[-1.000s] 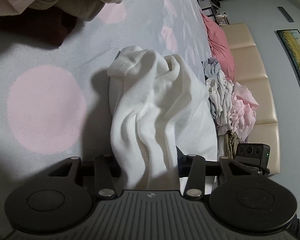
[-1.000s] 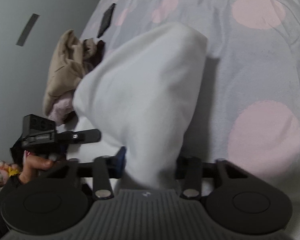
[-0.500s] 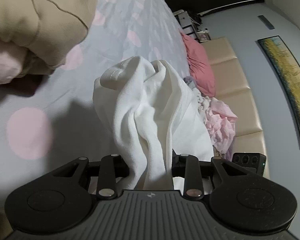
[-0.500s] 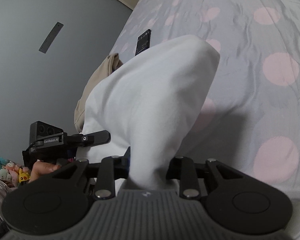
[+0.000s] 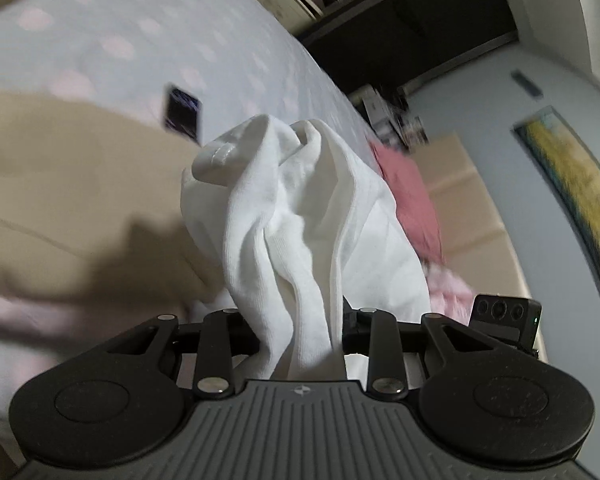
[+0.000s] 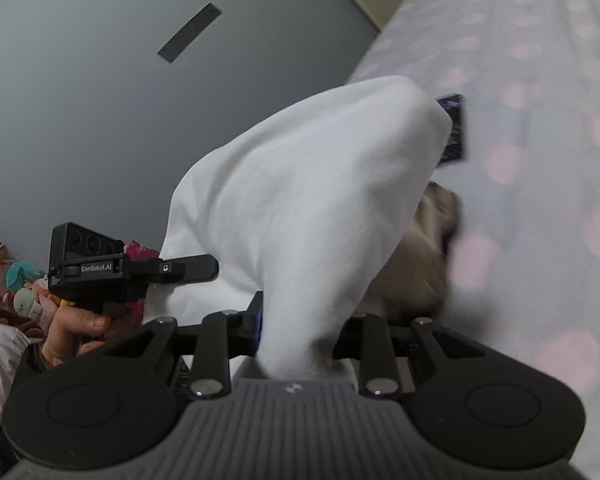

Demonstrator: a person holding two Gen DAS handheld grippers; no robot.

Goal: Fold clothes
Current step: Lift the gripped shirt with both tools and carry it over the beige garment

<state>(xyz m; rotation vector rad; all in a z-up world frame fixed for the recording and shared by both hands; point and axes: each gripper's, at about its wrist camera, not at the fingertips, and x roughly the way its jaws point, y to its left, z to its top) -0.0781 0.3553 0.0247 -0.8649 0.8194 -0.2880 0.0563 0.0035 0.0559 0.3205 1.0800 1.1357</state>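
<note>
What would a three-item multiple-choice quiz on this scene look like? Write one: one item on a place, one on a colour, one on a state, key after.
1. Where does the small dark card lie?
A. on the spotted bedspread
B. on the wall
C. inside a gripper

2. What colour is the garment gripped by both grippers?
A. red
B. white
C. black

3. How does the left gripper stand?
A. wide open and empty
B. out of view
C. closed on cloth

Key:
1 A, the card rests flat on the bedspread beyond the beige clothes.
2 B, white cloth rises from between the fingers in both wrist views; the right gripper pinches it too.
3 C, its fingers press the bunched white fabric from both sides.
</note>
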